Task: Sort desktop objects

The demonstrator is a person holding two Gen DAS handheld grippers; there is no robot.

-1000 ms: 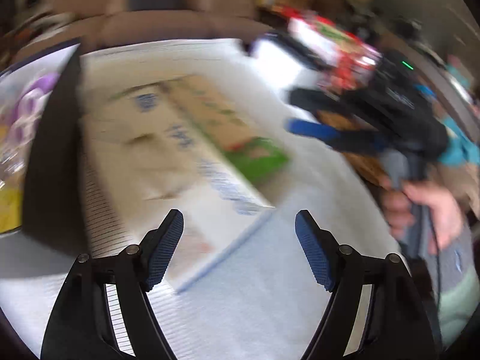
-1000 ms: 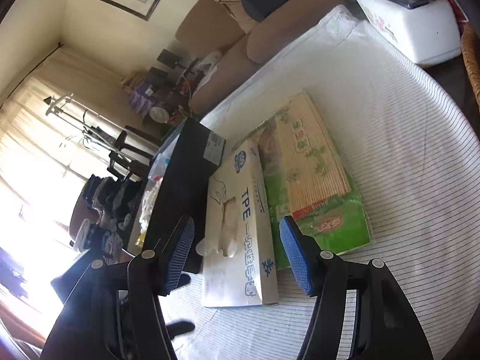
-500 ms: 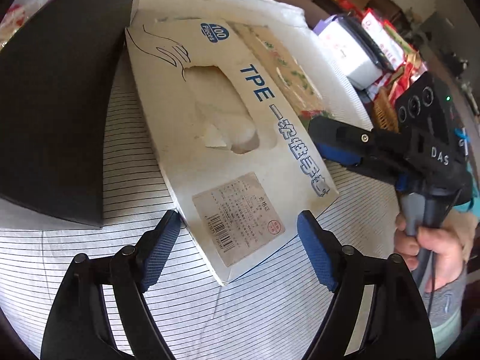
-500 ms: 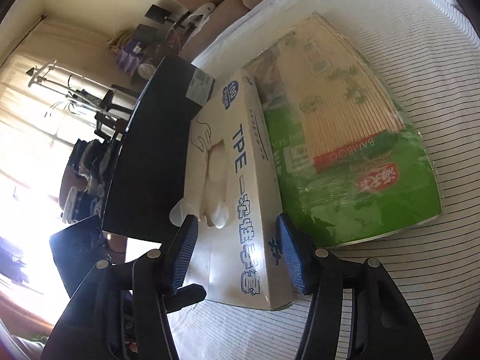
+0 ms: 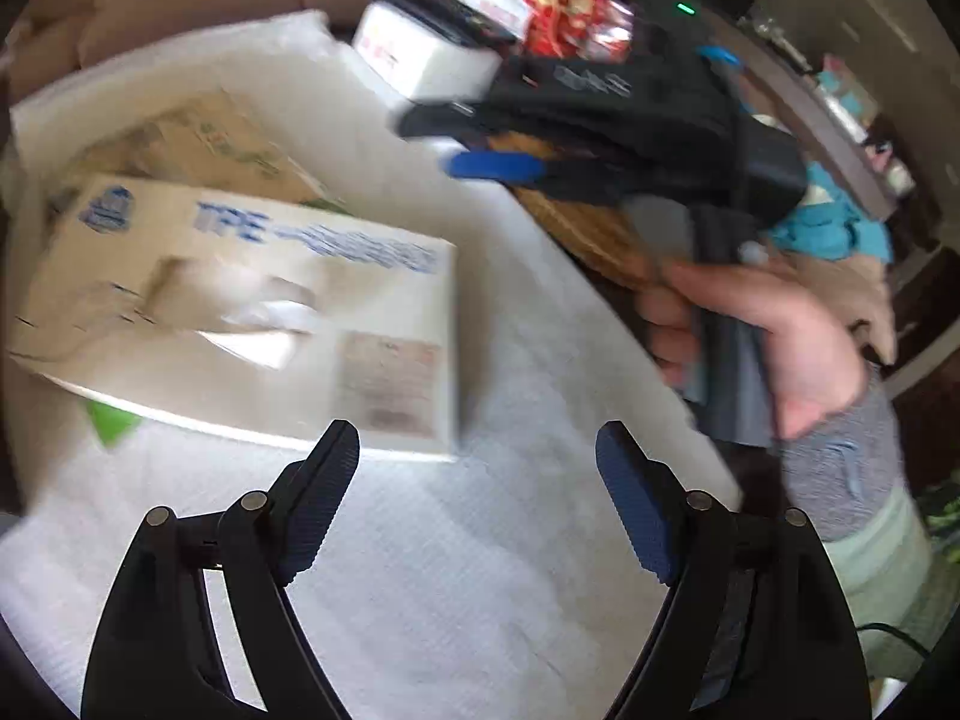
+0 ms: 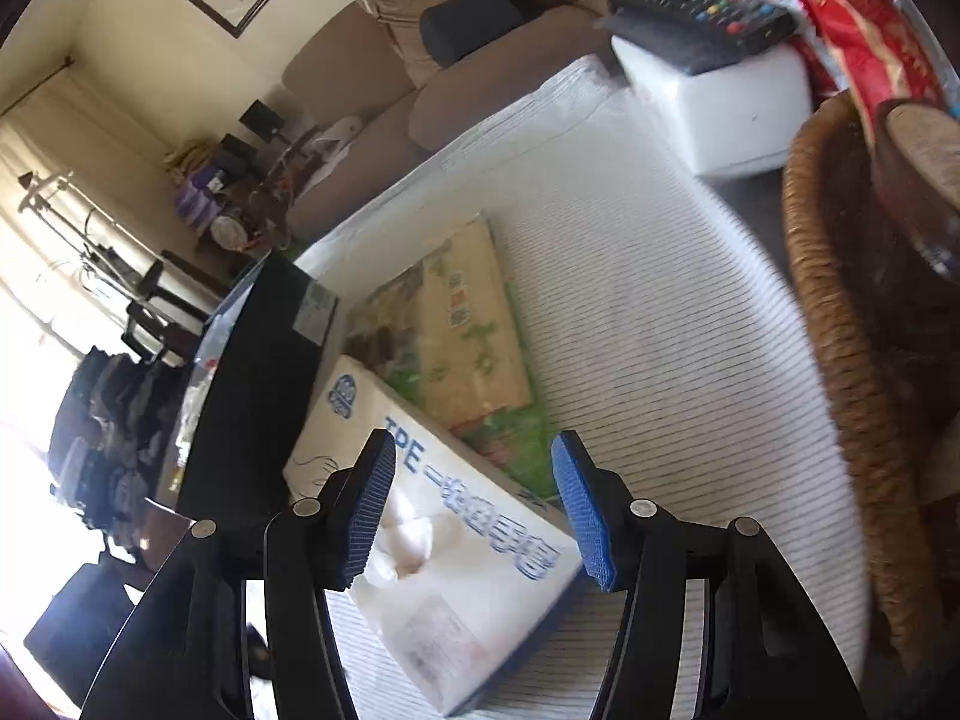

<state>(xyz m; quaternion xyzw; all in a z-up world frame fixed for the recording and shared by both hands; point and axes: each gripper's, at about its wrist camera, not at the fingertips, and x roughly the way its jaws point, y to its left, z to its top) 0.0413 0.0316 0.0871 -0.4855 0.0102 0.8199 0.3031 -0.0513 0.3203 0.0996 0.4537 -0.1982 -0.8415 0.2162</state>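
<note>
the step in hand looks like lining up on the glove box [image 6: 432, 546], the white carton with blue lettering that lies flat on the striped cloth of the tabletop [image 6: 660, 360], its far end overlapping the green bamboo mat pack [image 6: 462, 336] and a black box [image 6: 252, 384] just beside it on the left.

the left gripper [image 5: 477, 492] hovers over bare cloth near the box's near corner [image 5: 414, 360]; its jaws stand wide and released, with nothing between them and neither pad touching the carton.

the right gripper [image 6: 474, 510], gripped by a hand [image 5: 774, 330] that shows in the left view, hangs above the box with the carton showing between its jaws. its jaws have just opened a little and sit about half spread; in the left view they are raised clear of the carton, so nothing is grasped.

the next move, as i judge it, calls for squaring one pair of jaws across the narrow width of the box, lowering until the pads straddle its sides, then closing firmly enough to lift it off the mat pack. the thin card walls may buckle, and the box is blurred in both views, so its exact edge is hard to place.
</note>
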